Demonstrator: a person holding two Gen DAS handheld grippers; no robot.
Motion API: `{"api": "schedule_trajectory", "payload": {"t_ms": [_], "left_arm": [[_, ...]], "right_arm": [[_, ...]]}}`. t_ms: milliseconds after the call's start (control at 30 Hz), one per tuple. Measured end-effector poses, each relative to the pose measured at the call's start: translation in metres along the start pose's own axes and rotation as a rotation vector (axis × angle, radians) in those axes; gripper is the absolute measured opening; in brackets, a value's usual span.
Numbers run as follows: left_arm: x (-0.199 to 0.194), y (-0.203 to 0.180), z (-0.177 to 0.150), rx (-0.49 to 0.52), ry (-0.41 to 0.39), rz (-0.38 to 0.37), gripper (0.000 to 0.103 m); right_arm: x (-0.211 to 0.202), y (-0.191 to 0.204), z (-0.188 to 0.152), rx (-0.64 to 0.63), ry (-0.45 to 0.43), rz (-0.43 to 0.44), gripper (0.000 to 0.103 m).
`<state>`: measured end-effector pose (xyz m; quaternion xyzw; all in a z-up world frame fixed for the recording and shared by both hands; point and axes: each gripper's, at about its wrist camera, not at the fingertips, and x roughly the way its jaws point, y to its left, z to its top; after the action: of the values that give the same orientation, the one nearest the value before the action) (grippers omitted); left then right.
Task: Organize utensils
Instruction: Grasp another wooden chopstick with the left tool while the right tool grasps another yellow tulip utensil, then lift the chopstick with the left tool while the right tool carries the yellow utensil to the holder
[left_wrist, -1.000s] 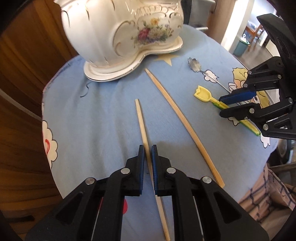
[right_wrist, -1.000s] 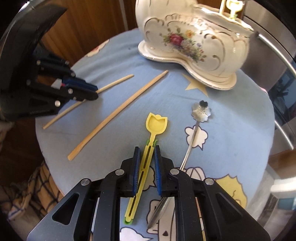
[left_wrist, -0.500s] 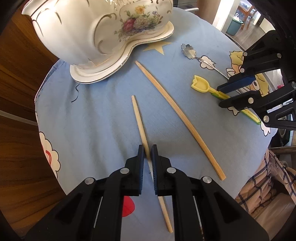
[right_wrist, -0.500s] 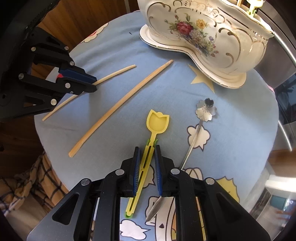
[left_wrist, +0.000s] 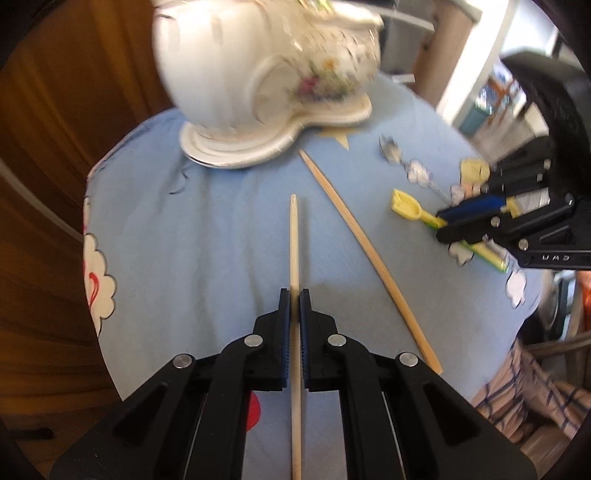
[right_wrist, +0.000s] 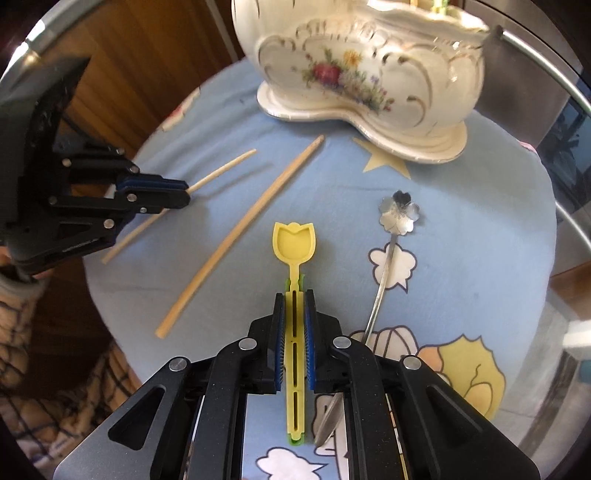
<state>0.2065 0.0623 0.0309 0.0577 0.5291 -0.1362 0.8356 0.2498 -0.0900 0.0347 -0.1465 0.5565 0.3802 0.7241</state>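
I have my left gripper (left_wrist: 294, 295) clamped on the thin pale wooden chopstick (left_wrist: 294, 240), jaws pinched on its shaft past the middle, tip aimed toward the white porcelain holder with painted flowers and gilt scrolls (right_wrist: 369, 74). It looks light, stiff and smooth, so I judge it could swivel in the pads if I tilt it fast; a grip nearer the middle would balance better. The second, longer bamboo chopstick (right_wrist: 240, 229) lies loose in front of the holder, slightly bowed, square at its thick end.

My right gripper (right_wrist: 294, 295) is clenched on the flat slotted handle of the yellow plastic tulip-shaped spoon (right_wrist: 294, 247), bowl pointing at the holder. Plastic this thin should weigh almost nothing and flex a little; the flat handle gives the pads good purchase.

Right of it, nearer the holder's star-side edge, lies the slim metal spoon with a flower-shaped bowl (right_wrist: 399, 212): hard, glossy, likely slippery, best taken mid-stem.

The tabletop's blue cartoon-print cloth (right_wrist: 480, 229) is soft and creased, so things won't slide much. The holder itself looks heavy and fragile; I'd drop utensils in gently
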Motion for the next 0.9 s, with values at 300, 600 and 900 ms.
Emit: {"api": "schedule_trajectory", "payload": {"t_ms": [300,600,900], "left_arm": [[-0.050,0.014,-0.010,-0.104,-0.215,-0.024,0.005],[-0.098,0.022,-0.004,-0.116,-0.370,-0.029,0.005],[-0.124,0.024,0.018,-0.153,-0.526,-0.032,0.005]], "right_arm": [[-0.037,-0.020,-0.010,0.063,-0.158,0.070,0.010],[-0.074,-0.040,-0.009,0.116,-0.348,0.133,0.010],[-0.096,-0.047,-0.001,0.154,-0.540,0.189,0.010]]}}
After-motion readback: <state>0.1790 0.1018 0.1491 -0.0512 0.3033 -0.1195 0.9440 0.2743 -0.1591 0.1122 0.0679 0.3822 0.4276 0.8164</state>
